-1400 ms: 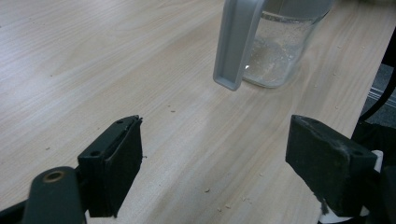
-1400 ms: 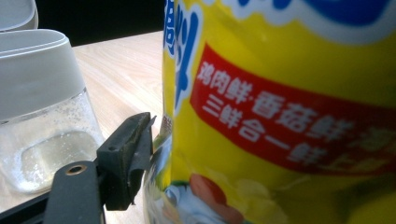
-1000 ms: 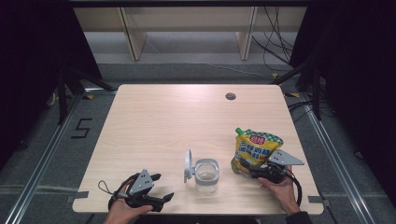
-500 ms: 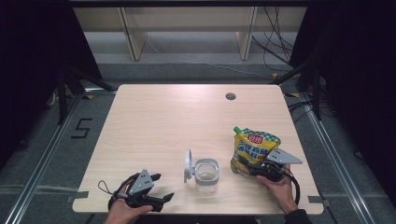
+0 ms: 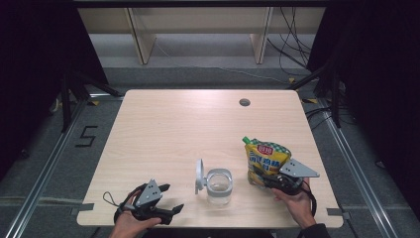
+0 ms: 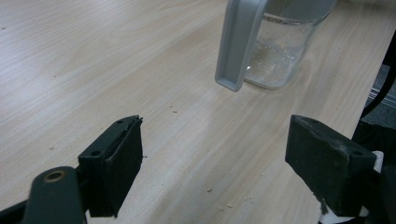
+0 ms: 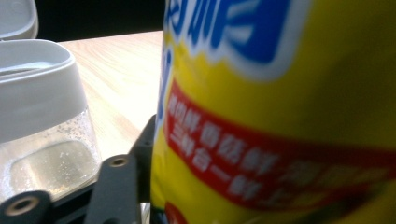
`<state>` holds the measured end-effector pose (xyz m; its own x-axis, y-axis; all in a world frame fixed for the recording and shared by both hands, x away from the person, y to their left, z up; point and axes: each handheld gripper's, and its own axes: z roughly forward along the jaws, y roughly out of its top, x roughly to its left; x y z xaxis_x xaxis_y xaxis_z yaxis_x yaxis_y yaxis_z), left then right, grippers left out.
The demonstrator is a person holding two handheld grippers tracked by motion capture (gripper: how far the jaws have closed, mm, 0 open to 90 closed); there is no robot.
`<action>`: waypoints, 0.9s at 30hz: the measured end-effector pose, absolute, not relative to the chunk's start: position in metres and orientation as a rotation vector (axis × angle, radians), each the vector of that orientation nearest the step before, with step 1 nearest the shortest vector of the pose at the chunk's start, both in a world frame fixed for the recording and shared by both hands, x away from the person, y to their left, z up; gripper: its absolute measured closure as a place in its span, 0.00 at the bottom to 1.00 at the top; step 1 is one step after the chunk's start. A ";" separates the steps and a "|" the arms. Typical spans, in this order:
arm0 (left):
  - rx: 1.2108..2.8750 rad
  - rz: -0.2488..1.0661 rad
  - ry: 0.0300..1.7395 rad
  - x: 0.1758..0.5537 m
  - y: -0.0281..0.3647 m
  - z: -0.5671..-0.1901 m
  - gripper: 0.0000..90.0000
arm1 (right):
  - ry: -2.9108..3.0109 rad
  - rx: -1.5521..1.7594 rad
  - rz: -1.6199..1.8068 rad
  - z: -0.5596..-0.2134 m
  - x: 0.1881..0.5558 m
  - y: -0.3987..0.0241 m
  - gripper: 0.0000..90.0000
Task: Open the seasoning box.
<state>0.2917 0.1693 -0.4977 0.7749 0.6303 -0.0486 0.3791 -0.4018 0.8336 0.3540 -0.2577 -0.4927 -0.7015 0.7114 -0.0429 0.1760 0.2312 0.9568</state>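
Observation:
A yellow pouch (image 5: 266, 160) with a green cap stands upright at the table's front right. My right gripper (image 5: 277, 181) is shut on the pouch's lower part, and the pouch (image 7: 280, 107) is pressed against its left jaw in the right gripper view. A clear jar (image 5: 218, 186) with a grey rim and a hinged grey lid (image 5: 199, 175) swung open stands at the front centre. The jar (image 6: 280, 51) sits ahead of my left gripper (image 6: 212, 168), which rests open on the table at the front left (image 5: 171, 198) with nothing between its jaws.
The light wooden table (image 5: 188, 129) has a round cable hole (image 5: 244, 102) near its far right. Small crumbs lie on the wood by the left gripper. Shelving legs and cables are on the floor beyond the table's far edge.
The right gripper and the pouch have shifted very slightly. The left gripper and the jar have stayed still.

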 end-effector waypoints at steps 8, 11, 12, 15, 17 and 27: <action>2.048 0.356 0.745 0.292 0.171 -0.497 0.20 | 2.004 0.679 1.412 -0.481 0.345 -0.259 0.56; 2.019 0.342 0.758 0.292 0.169 -0.499 0.20 | 2.006 0.654 1.366 -0.474 0.339 -0.257 0.57; 2.019 0.341 0.757 0.292 0.169 -0.498 0.20 | 1.998 0.614 1.319 -0.471 0.338 -0.256 0.57; 2.030 0.346 0.752 0.292 0.171 -0.498 0.20 | 2.023 0.567 1.240 -0.466 0.330 -0.251 0.57; 2.030 0.347 0.753 0.292 0.171 -0.498 0.20 | 2.011 0.514 1.196 -0.463 0.327 -0.249 0.57; 2.040 0.357 0.758 0.292 0.172 -0.497 0.20 | 2.010 0.307 0.966 -0.447 0.304 -0.236 0.57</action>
<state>0.2922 0.1721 -0.4975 0.7702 0.6367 -0.0386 0.3762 -0.4044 0.8336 0.3038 -0.2362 -0.4470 -0.5990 0.5321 -0.5983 -0.1348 0.6696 0.7304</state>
